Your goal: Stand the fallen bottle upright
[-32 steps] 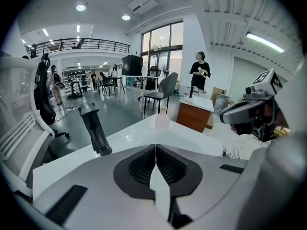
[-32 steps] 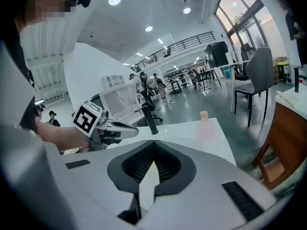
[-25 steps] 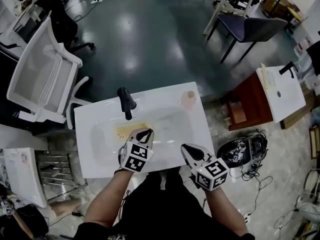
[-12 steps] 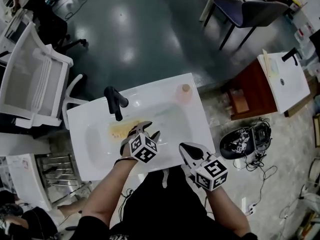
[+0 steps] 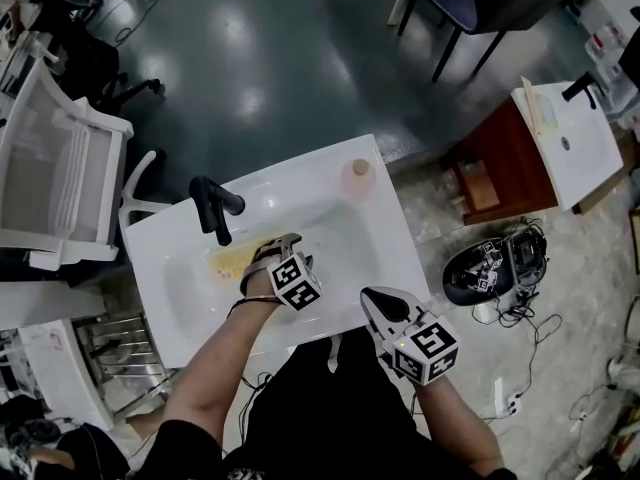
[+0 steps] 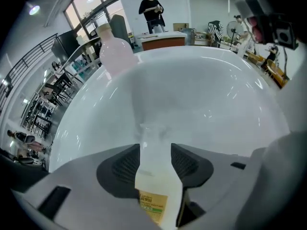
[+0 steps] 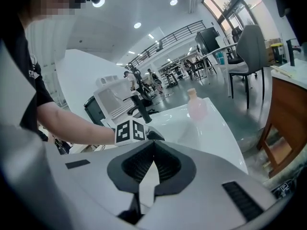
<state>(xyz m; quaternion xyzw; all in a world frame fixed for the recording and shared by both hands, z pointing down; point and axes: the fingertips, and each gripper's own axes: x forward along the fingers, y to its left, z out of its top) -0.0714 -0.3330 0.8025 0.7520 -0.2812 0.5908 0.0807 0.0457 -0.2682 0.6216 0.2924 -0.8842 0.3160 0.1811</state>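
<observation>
The clear bottle (image 6: 153, 176) with a yellow label lies on its side in the bottom of the white sink (image 5: 398, 253), its long axis along the sink's length and its neck toward the opposite wall. The left claw (image 6: 156, 150) has just been opening and straddles the bottle, spread. The right claw (image 7: 153, 143) is pressed together, empty, over the sink's near rim.

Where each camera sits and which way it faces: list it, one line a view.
Head view: on the person's head, facing steeply down at the white sink; shows left forearm, right forearm, left gripper, right gripper.
Left gripper view: on the left gripper, looking down into the sink; its jaws, just opening, flank the fallen bottle.
Right gripper view: on the shut right gripper, looking across the sink; shows the left forearm.
Both gripper views share the upright pink bottle.
</observation>
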